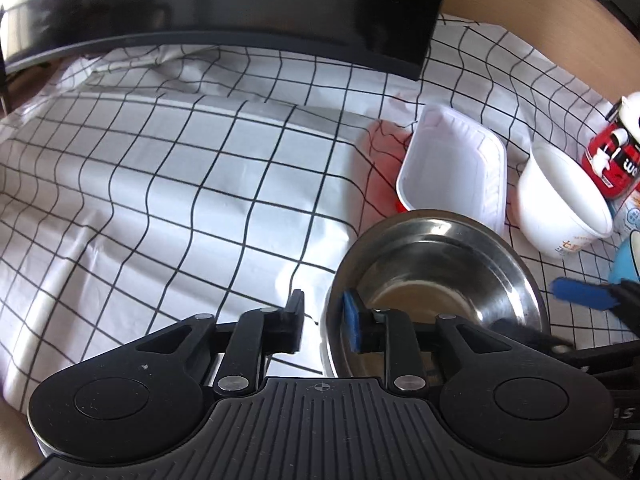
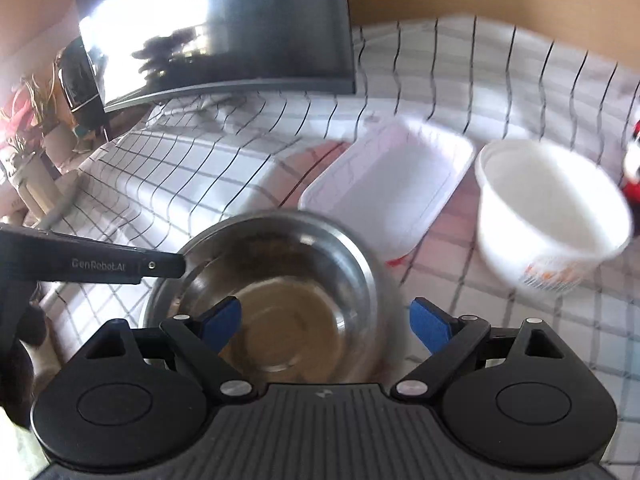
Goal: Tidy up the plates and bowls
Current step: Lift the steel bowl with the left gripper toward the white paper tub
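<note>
A steel bowl (image 1: 436, 280) stands on the checked cloth; it also shows in the right wrist view (image 2: 280, 280). My left gripper (image 1: 324, 320) straddles the bowl's left rim, one finger outside and the blue-padded finger inside, jaws a little apart with the rim between them. My right gripper (image 2: 326, 320) is open wide and hovers over the bowl's near side, holding nothing. A white rectangular tray (image 1: 452, 168) lies tilted behind the bowl. A white paper bowl (image 1: 560, 200) stands to its right. The right view is blurred.
A dark monitor (image 1: 224, 4) stands at the back of the checked cloth (image 1: 160, 184). A red and white can (image 1: 612, 152) and a blue object (image 1: 624, 260) sit at the far right. A plant pot (image 2: 28, 168) is at the left.
</note>
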The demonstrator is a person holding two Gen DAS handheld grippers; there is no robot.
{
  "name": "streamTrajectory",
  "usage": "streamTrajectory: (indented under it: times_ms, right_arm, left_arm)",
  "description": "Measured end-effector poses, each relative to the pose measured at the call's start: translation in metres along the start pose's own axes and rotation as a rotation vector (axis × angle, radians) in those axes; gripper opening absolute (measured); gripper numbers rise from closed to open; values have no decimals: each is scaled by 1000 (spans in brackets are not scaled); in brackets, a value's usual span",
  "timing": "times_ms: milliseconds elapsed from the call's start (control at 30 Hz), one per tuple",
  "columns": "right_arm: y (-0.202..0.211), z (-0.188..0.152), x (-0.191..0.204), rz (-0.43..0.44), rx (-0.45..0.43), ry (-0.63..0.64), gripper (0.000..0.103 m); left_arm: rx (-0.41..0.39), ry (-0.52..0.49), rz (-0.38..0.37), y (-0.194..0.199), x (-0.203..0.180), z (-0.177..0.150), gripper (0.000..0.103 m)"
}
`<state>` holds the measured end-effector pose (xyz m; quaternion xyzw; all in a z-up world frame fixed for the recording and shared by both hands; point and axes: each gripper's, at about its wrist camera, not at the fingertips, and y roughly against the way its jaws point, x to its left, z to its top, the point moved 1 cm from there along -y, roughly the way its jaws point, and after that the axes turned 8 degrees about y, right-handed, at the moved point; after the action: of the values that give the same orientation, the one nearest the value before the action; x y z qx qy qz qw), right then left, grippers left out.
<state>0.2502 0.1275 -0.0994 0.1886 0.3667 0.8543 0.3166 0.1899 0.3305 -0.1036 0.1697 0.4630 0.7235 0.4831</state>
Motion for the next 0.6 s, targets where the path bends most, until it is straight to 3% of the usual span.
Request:
streamTrajectory:
  times_ms: [133,200,267,367,600]
  right_arm:
    - [-9,-9,-23,11,55,-125,92]
    - [-19,-15,-33,57,90,-219,92]
    - [-30,-19,-36,117,115,-277,92]
    - [-44,-23,-34,218,159,-359,92]
    - [-31,-30,-39,242,147,-428,91]
  left_arm:
    - [72,93,-56,-15,13,0,32]
    - [103,127,-77,-23,18,0,36]
    - [127,131,-78,-30,19,0,38]
    - [184,140,-96,-41,17,0,28]
    - [217,73,-64,-41,-2,0,35]
